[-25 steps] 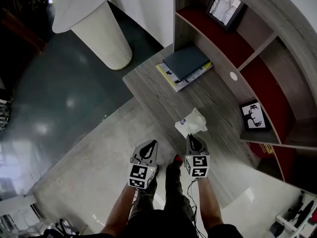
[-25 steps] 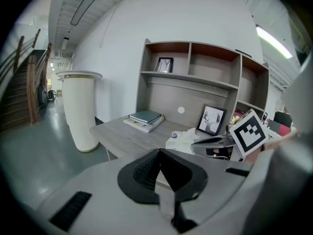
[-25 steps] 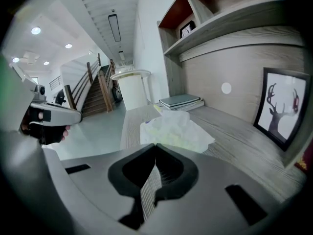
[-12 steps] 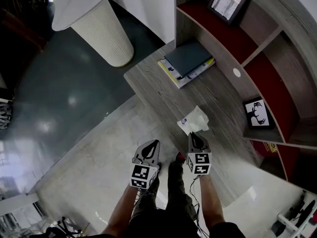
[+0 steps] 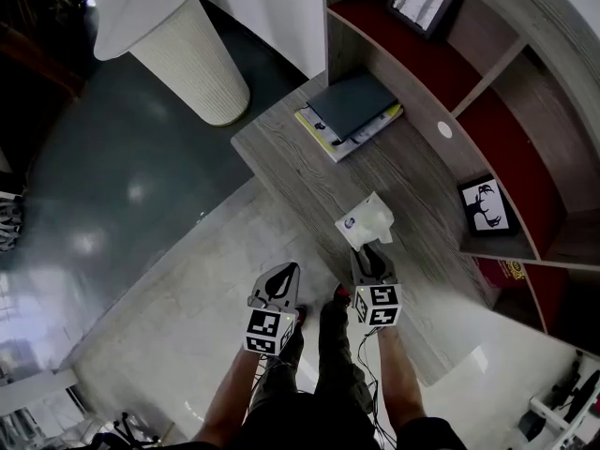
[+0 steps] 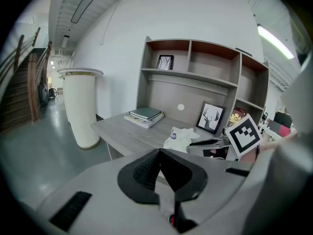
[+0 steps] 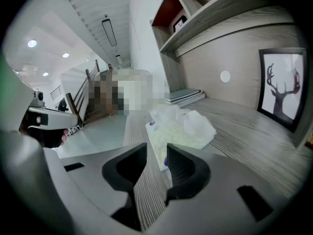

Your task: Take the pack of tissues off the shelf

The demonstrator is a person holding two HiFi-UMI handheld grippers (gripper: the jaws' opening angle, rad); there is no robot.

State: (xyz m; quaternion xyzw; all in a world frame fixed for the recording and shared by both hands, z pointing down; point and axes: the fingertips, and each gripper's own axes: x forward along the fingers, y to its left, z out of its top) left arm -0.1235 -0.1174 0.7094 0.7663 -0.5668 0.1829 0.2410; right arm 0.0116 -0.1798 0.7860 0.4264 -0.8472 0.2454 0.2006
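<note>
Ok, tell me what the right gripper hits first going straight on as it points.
Most likely the pack of tissues on the desk, right ahead of the right gripper. Its jaws have just been opening and grip nothing.

Office or lobby interior: grey wood desk point(image 5: 291, 172) with built-in shelf unit point(image 5: 403, 59), framed pictures point(image 5: 485, 206), stacked books point(image 5: 352, 111), white ribbed column point(image 5: 192, 64), polished floor point(image 5: 122, 186), staircase point(image 6: 22, 97).

right gripper point(image 7: 156, 150) jaws just opened, tissue pack point(image 7: 182, 129) at their tips
</note>
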